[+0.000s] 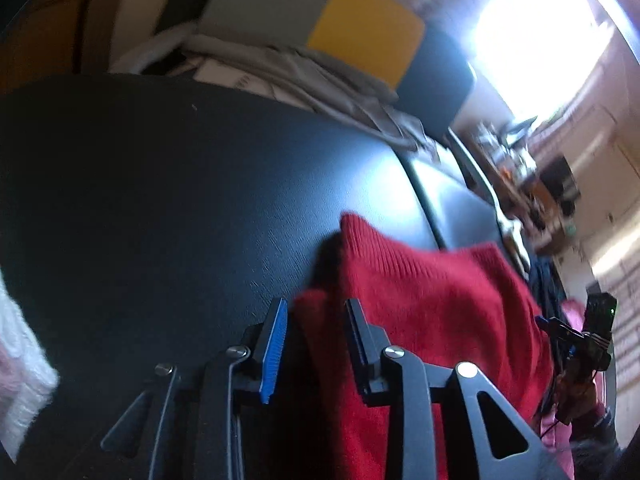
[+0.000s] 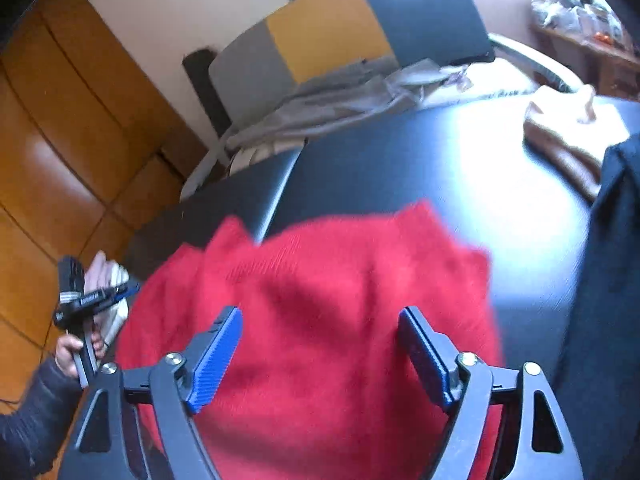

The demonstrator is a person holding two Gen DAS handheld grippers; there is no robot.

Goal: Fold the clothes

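A red knitted sweater lies bunched on the black table. My right gripper is open, its blue-padded fingers wide apart just above the sweater, holding nothing. In the left wrist view the sweater lies right of centre. My left gripper is open with a narrow gap, at the sweater's left edge; a fold of red cloth shows between the fingers, not clamped. The left gripper also shows at the left of the right wrist view, and the right gripper at the right edge of the left wrist view.
A white fluffy garment lies at the table's left. A beige folded cloth and a dark garment lie at the right. Behind the table, a grey-yellow-black chair holds grey clothes. Orange cabinets stand at the left.
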